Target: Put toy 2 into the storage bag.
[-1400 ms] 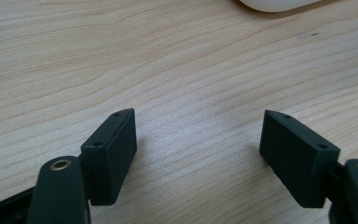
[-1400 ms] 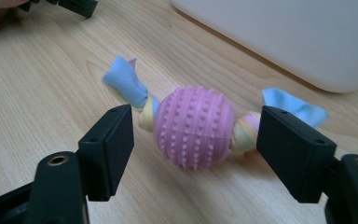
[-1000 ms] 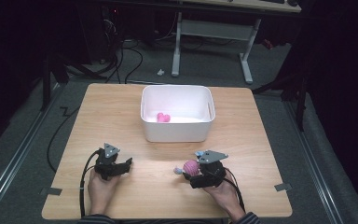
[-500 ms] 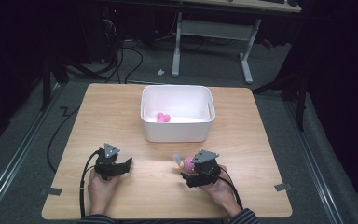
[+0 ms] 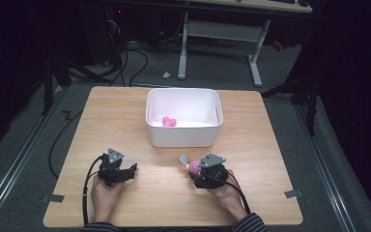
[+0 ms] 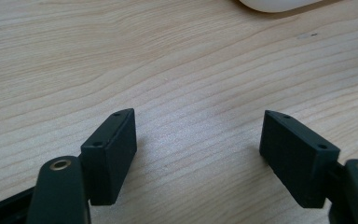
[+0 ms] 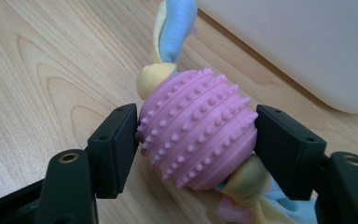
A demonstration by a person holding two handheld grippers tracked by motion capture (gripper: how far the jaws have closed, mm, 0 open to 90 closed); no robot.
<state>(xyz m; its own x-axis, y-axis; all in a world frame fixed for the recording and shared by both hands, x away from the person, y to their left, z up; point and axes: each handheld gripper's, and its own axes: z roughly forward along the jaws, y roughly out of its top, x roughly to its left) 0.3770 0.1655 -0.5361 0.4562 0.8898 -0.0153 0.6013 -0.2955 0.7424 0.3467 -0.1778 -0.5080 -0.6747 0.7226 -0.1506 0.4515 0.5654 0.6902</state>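
The right gripper (image 7: 196,135) has just been closing, and its two black jaws now press on the flanks of a pink toy ball (image 7: 196,128), one at the ball's 9 o'clock and one at its 3 o'clock in the right gripper view. The ball is rubbery, egg-shaped and ringed with rows of small studs. A soft cloth strip (image 7: 172,28) in yellow and blue runs through it, out at 12 o'clock and again at 5 o'clock, so the toy's long axis lies along the jaws, not across them.

In the high view the toy (image 5: 191,166) sits low over the wooden table (image 5: 270,145), just ahead of the person's right hand (image 5: 224,193). The white plastic bin (image 5: 183,137) lies from it at about 12 o'clock, close by, with a smaller pink thing (image 5: 168,121) already on its floor. My judgement is that the coming move is a lift and a short carry forward over the near wall.

The left gripper (image 6: 198,140) rests at the table's 7 o'clock, farther from the toy, its jaws spread wide over bare wood grain with nothing between them.
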